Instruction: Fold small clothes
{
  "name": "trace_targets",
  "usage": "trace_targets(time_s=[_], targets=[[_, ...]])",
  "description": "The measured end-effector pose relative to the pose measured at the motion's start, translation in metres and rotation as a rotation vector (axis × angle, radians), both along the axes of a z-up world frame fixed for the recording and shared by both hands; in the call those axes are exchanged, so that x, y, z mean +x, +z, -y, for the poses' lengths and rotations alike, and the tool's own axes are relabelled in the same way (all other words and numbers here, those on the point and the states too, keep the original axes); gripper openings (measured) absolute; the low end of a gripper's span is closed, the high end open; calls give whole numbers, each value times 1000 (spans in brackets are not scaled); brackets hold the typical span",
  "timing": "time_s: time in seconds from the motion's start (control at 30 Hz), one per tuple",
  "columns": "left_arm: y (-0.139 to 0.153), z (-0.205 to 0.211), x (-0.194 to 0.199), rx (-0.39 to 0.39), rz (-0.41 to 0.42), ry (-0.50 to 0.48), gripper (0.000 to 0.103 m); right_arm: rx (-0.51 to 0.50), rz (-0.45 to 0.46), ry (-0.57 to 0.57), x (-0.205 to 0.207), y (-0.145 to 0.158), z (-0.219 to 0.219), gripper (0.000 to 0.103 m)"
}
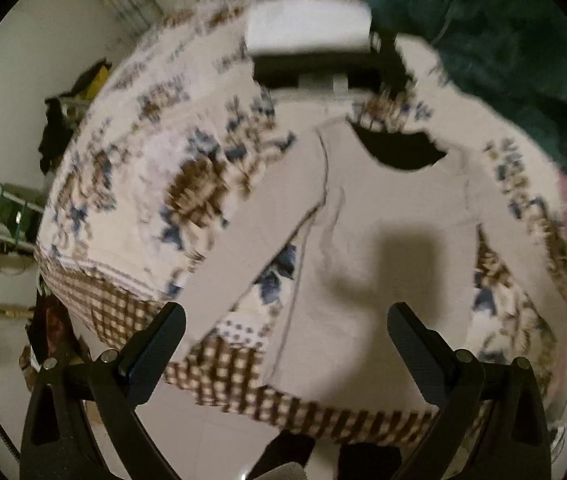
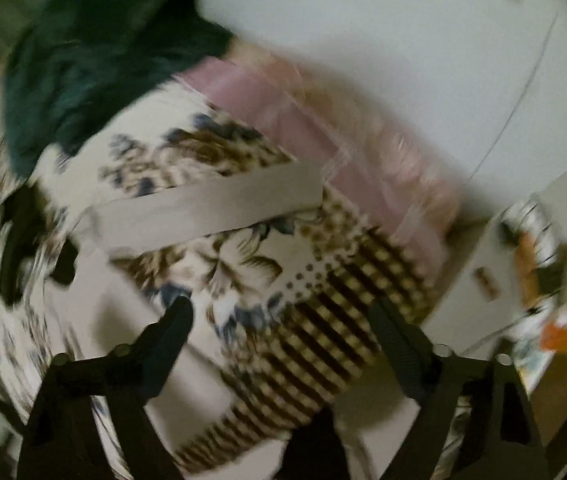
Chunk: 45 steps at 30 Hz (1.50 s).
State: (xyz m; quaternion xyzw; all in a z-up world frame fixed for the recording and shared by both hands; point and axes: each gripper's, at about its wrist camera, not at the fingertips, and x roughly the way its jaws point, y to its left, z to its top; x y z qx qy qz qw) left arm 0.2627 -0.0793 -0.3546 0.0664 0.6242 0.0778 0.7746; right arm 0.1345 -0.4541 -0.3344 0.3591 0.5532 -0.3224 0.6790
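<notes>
shirt (image 1: 383, 240), pale and long-sleeved, lies flat on the floral quilt (image 1: 155, 160), sleeves spread, neck toward the green garment (image 1: 483, 40). we risk snagging quilt with cloth if we pinch too deep. our left gripper (image 1: 287, 320) hangs wide open above its hem, empty; our right gripper (image 2: 279, 316), also open and empty, sits near a sleeve (image 2: 211, 204).

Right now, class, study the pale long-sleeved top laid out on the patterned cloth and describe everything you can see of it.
The pale top looks like soft beige knit cloth with a dark scooped neck opening. It lies flat and unfolded on the floral and checked bedcover, both long sleeves spread outward. One sleeve runs as a straight band across the flowers. A shadow falls on its body. The left tool and right tool hover open above it, gripping nothing. The pictures are blurred.
</notes>
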Motion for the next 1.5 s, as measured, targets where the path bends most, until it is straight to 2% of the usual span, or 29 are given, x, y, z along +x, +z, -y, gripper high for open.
trace_targets(time_s=[0.1, 0.27, 0.37, 0.47, 0.53, 0.57, 0.6, 0.7, 0.8, 0.9, 0.97, 1.03, 1.13, 1.17, 1.2, 1.3, 1.33, 1.43, 1.5], targets=[[-68, 13, 23, 19, -82, 41, 103, 98, -2, -119, 15, -82, 38, 79], [-141, 17, 40, 49, -158, 79, 103, 205, 0, -340, 21, -194, 85, 79], [-171, 16, 45, 47, -184, 106, 103, 236, -2, -432, 20, -234, 96, 79], [-191, 14, 45, 38, -200, 121, 103, 199, 18, -484, 20, -251, 101, 74], [-197, 10, 46, 26, -193, 126, 103, 133, 39, -513, 20, -250, 100, 50], [-198, 7, 44, 20, -184, 128, 103, 94, 33, -500, 23, -247, 97, 24], [-199, 5, 44, 14, -179, 130, 103, 68, 34, -473, 26, -244, 94, 5], [-194, -11, 38, -16, -150, 150, 103, -44, 38, -333, 48, -224, 74, 5], [-185, -31, 31, -39, -114, 173, 103, -171, 67, -71, 88, -188, 27, 5], [-168, -64, 19, -61, -74, 227, 103, -249, 118, 232, 133, -148, -50, 5], [-158, -89, 10, -66, -53, 265, 103, -270, 150, 442, 163, -128, -115, 5], [-147, -116, -1, -64, -33, 308, 103, -288, 173, 684, 179, -116, -200, 5], [-133, -161, -20, -52, -10, 384, 103, -300, 163, 1053, 176, -130, -333, 5], [-131, -174, -26, -46, -6, 404, 103, -303, 154, 1136, 172, -134, -365, 5], [-129, -191, -35, -36, -4, 428, 103, -307, 133, 1250, 162, -148, -407, 5], [-131, -225, -53, -15, -11, 475, 103, -283, 61, 1481, 129, -184, -497, 5], [-134, -237, -60, -6, -20, 488, 103, -287, 30, 1553, 114, -199, -520, 5], [-145, -263, -79, 4, -40, 528, 103, -311, -34, 1670, 81, -223, -559, 5], [-156, -278, -88, -2, -63, 557, 103, -299, -82, 1692, 60, -234, -573, 5]])
